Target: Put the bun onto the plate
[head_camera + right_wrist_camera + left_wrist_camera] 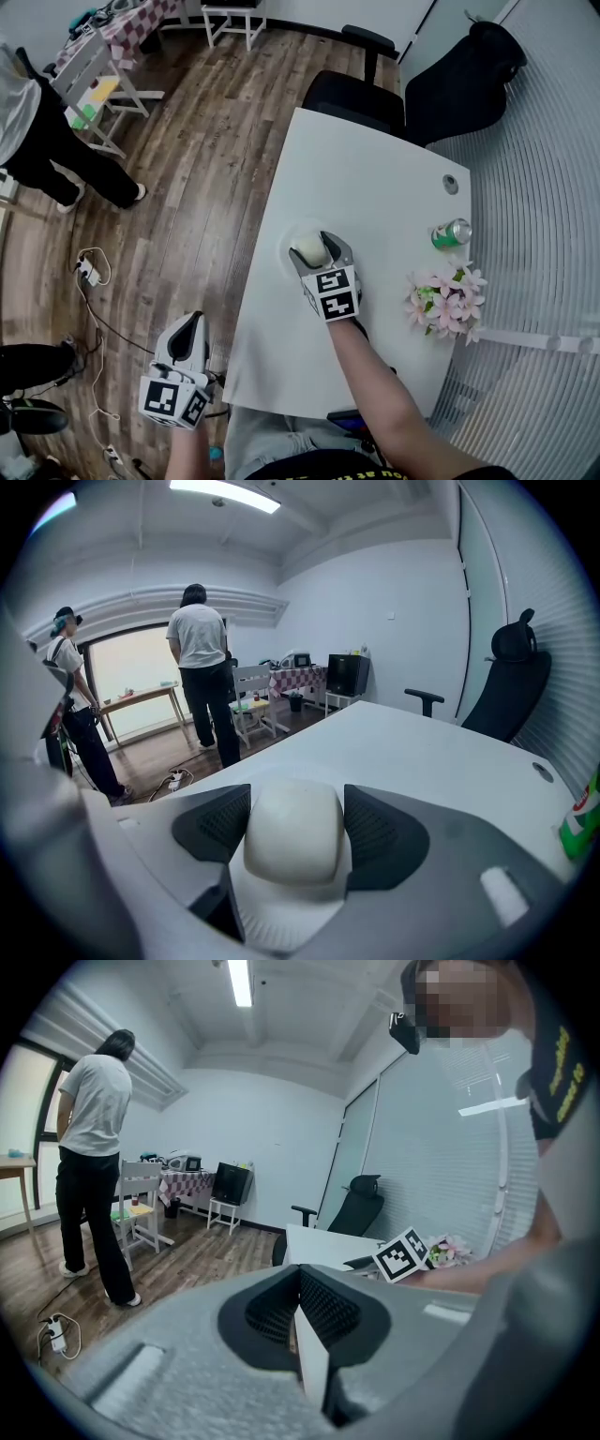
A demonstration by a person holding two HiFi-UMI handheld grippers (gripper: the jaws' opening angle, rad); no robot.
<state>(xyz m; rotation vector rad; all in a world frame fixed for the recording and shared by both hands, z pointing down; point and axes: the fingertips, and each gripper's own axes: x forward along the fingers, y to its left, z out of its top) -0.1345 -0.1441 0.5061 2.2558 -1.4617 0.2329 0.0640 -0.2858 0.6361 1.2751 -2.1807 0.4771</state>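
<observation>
A pale round bun point(307, 248) sits between the jaws of my right gripper point(316, 247), which is shut on it. In the right gripper view the bun point(292, 841) fills the gap between the dark pads point(220, 827), just above a white ridged plate point(281, 922). The plate point(300, 226) lies near the left edge of the white table point(375, 187). Whether the bun touches the plate I cannot tell. My left gripper point(187, 325) hangs off the table to the left, over the wood floor. It is shut and empty, its pads point(323, 1312) pressed together.
A green can point(452, 233) and pink flowers point(446, 300) stand by the table's right edge. A black office chair point(361, 94) is at the far end. A person point(37, 141) stands on the floor at left, near a power strip point(89, 269).
</observation>
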